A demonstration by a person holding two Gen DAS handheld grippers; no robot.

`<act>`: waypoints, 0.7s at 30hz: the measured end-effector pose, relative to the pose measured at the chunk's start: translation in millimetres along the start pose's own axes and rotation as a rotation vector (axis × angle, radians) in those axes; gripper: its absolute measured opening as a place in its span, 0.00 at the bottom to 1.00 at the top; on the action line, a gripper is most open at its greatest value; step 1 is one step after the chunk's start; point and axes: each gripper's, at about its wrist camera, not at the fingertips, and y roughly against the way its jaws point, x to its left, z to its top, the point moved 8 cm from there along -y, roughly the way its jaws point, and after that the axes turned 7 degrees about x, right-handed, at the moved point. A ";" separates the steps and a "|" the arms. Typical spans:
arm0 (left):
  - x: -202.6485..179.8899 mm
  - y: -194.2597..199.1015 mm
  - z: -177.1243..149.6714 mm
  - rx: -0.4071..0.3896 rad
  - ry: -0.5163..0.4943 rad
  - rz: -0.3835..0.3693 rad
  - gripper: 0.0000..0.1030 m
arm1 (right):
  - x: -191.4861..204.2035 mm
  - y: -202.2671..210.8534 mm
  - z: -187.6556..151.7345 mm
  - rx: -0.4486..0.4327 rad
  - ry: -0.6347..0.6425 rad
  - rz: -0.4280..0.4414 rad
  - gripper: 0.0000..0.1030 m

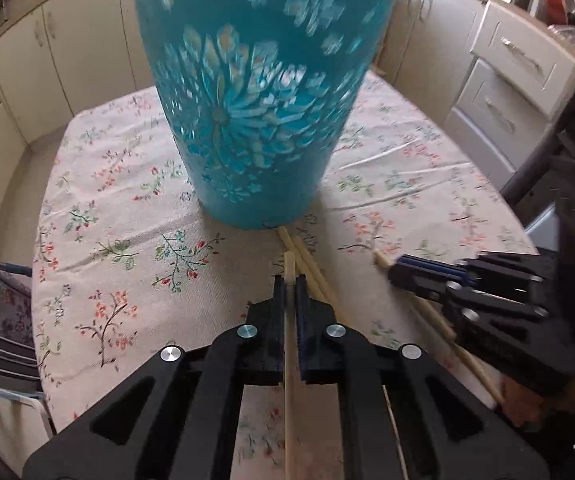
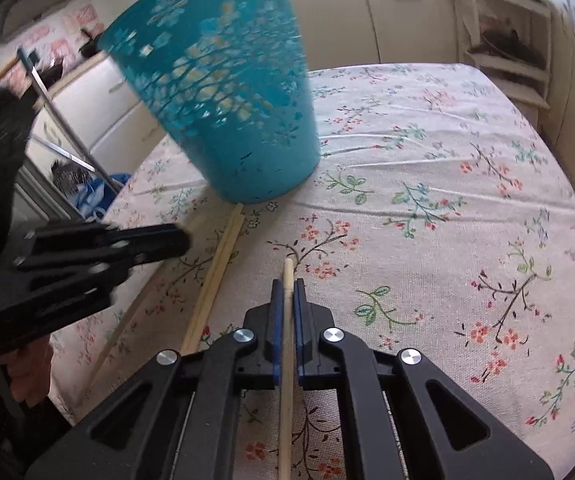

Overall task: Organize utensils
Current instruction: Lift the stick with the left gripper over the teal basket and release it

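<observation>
Left wrist view, nearest to me: my left gripper (image 1: 289, 286) has its jaws closed tight on a pale wooden chopstick (image 1: 289, 360), which runs back between them toward the camera, its tip poking out just past them. Just beside it to the right, two more chopsticks (image 1: 307, 256) lie on the floral cloth (image 1: 119, 200) of the bench, their far ends touching the foot of the teal cut-out basket (image 1: 247, 100). In the right wrist view, my right gripper (image 2: 287, 290) is likewise clamped on a second chopstick (image 2: 286, 380), held lengthwise. The basket (image 2: 215, 92) stands beyond both, upright on the bench. Cream cabinets (image 1: 67, 40) line the walls farthest back.
</observation>
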 end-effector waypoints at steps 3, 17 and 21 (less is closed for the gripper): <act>-11.4 39.8 6.9 -0.082 -0.004 -0.056 0.05 | 0.3 0.2 -0.5 -0.001 0.001 0.000 0.05; 0.7 175.1 160.9 -0.587 0.130 -0.084 0.05 | -5.7 -3.8 4.5 0.006 -0.049 0.064 0.04; 12.8 189.6 200.1 -0.724 0.192 -0.022 0.05 | -7.2 -1.6 3.5 0.006 -0.057 0.077 0.04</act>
